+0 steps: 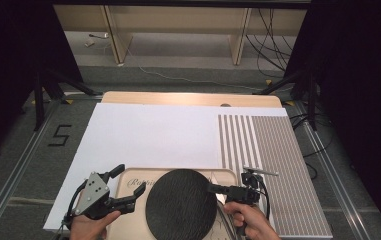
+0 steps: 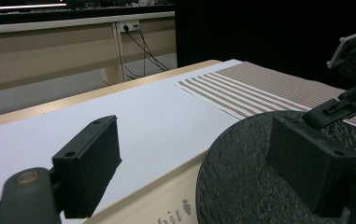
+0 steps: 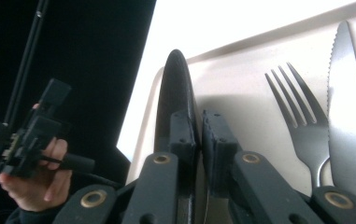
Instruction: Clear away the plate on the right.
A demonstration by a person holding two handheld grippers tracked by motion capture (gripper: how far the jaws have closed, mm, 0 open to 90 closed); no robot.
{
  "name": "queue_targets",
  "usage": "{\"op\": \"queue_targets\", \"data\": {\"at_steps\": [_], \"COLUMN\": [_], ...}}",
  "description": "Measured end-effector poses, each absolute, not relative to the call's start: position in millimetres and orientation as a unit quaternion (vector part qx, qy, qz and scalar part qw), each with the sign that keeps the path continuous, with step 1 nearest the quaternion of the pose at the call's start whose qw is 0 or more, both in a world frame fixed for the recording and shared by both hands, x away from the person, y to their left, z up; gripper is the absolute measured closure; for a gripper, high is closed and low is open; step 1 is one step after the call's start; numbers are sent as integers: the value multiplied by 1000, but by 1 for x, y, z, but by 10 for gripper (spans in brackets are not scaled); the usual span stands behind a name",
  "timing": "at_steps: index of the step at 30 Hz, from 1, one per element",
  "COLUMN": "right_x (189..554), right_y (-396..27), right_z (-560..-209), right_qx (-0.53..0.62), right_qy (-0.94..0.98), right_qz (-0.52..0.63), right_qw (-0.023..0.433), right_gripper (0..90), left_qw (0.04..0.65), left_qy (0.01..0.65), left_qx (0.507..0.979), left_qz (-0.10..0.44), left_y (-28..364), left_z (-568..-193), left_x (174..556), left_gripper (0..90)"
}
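L hand-held gripper [image 1: 128, 187] jaws apart; R hand-held gripper [image 1: 212, 188] clamped.

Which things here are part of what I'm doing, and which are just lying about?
In the job:
- black round plate, clamped at its rim by the right tongs
- beige tray under it
- left tongs, open beside the plate

Lying about:
- fork and knife on the tray
- striped placemat
- white sheet

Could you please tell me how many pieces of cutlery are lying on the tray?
2: a fork and a serrated knife lie side by side on the beige tray, beside the black plate that the right gripper clamps. The plate may hide more.
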State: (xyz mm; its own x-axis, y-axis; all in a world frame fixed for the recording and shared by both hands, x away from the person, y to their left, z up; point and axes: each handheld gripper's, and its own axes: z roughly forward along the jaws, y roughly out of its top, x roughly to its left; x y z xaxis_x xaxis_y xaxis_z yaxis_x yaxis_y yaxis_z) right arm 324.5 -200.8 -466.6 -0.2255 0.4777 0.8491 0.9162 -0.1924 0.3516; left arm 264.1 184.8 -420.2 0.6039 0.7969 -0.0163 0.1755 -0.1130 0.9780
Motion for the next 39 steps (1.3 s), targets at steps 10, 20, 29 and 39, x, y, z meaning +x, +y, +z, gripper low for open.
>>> {"op": "queue_targets", "data": {"at_steps": [10, 20, 29, 39], "right_x": [325, 323, 322, 322], "right_y": [-199, -195, -192, -188], "right_z": [-470, -470, -471, -471], "right_qx": [-582, -580, -580, -576], "right_qy": [-617, -643, -657, -676], "right_qz": [-491, -467, -453, -436], "right_qw": [199, 179, 163, 143], "right_gripper": [861, 874, 855, 834], "left_qw": [567, 566, 565, 565], "left_qy": [350, 350, 349, 350], "left_qx": [694, 694, 695, 695], "left_qz": [274, 274, 274, 273], "left_y": [185, 185, 185, 184], "left_z": [-420, -420, -420, -421], "left_x": [264, 264, 264, 264], "left_gripper": [170, 169, 169, 169]}}
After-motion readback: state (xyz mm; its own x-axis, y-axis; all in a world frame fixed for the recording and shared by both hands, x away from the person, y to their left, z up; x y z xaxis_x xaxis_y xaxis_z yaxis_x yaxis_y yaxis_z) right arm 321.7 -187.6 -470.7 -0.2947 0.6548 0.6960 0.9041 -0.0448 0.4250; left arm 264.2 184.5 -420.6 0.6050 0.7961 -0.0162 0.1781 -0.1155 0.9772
